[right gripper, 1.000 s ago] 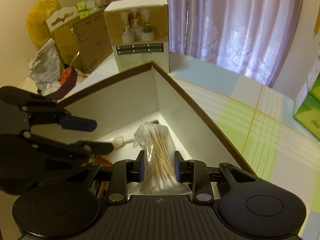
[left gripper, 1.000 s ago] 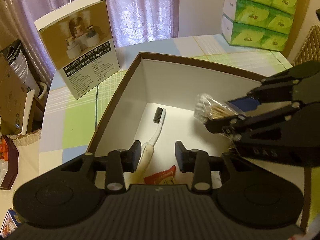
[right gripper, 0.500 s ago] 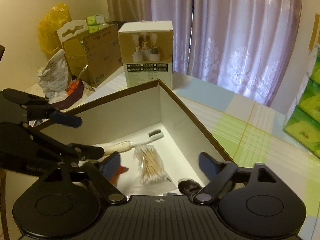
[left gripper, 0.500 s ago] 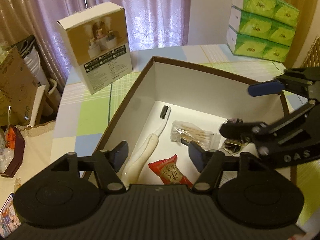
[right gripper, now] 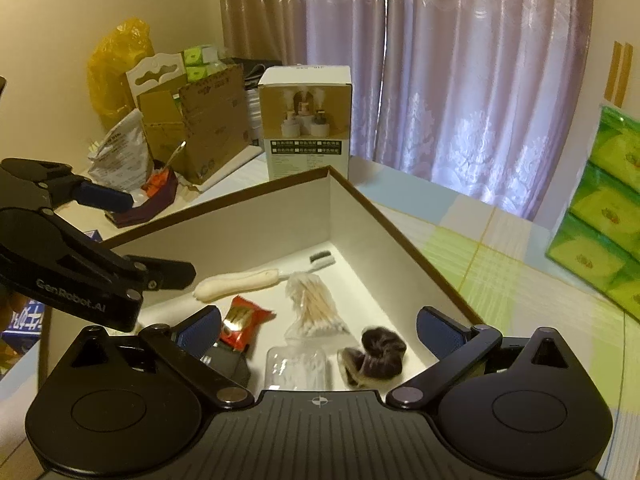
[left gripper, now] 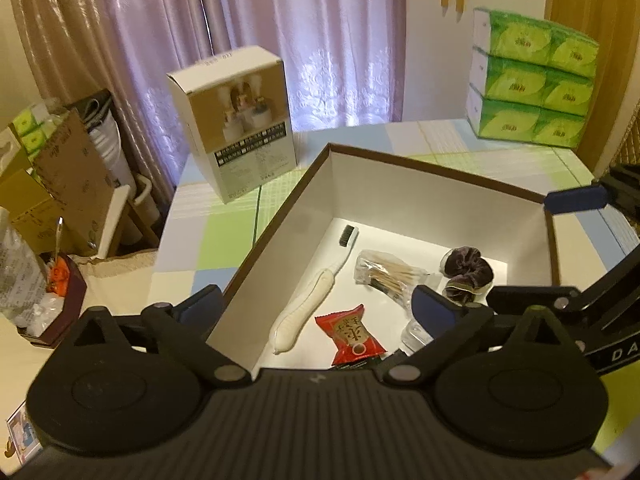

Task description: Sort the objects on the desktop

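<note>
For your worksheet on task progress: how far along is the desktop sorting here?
Done: toothbrush, cotton swabs, red snack packet and dark scrunchie lie in the box. In hand: nothing; left tongs and right tongs are open. Left: no loose items show on the table.

Small things lie in an open box

The white box (right gripper: 360,220) with a brown rim fills the middle of the frame. On its floor lie a white toothbrush (right gripper: 256,278), a red candy packet (right gripper: 242,320), a bag of cotton swabs (right gripper: 316,308) and a dark scrunchie (right gripper: 378,354).
</note>
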The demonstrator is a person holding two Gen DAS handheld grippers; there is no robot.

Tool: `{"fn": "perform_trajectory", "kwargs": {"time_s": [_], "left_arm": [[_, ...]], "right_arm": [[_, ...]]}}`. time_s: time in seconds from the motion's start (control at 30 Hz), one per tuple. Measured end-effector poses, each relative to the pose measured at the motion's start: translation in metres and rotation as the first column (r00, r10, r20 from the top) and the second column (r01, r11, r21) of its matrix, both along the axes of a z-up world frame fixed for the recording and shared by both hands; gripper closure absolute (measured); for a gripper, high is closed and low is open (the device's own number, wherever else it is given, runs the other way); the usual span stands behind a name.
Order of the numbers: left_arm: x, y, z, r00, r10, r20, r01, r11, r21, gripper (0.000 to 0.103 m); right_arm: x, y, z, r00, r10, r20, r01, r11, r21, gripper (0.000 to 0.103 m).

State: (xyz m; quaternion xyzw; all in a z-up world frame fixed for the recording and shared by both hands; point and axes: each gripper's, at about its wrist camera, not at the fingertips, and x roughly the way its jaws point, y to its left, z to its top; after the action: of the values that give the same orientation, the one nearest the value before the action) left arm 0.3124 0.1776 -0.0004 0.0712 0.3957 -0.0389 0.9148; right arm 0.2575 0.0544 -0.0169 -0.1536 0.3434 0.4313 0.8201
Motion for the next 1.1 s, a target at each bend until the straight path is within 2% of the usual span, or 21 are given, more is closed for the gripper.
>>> {"fn": "perform_trajectory", "kwargs": {"time_s": [0.23, 0.43, 0.7, 1.1], "left_arm": [[-0.037, -0.013, 0.016, 0.999, -0.003, 0.052, 0.002, 1.0, 0.01, 0.001], [-0.064, -0.017, 0.025, 0.998, 0.025, 0.057, -0.024, 1.0, -0.017, 0.001], [-0.102, -0.025, 0.035, 0.995, 0.083, 0.052, -0.081, 0.996, -0.028, 0.001], [-0.162, -0.048, 0.044, 0.987, 0.156, 0.034, -0.155, 0.987, -0.036, 0.001]], "right_arm": [[-0.023, -0.024, 0.007, 1.0, -0.018, -0.014, 0.018, 0.999, 0.03, 0.002], [-0.041, -0.047, 0.017, 0.999, -0.041, -0.014, 0.041, 0.997, 0.062, 0.002], [-0.073, -0.071, 0.028, 0.999, -0.04, 0.03, 0.037, 0.996, 0.079, 0.002], [-0.105, -0.11, 0.039, 0.999, -0.052, 0.012, 0.051, 0.994, 0.098, 0.002]]}}
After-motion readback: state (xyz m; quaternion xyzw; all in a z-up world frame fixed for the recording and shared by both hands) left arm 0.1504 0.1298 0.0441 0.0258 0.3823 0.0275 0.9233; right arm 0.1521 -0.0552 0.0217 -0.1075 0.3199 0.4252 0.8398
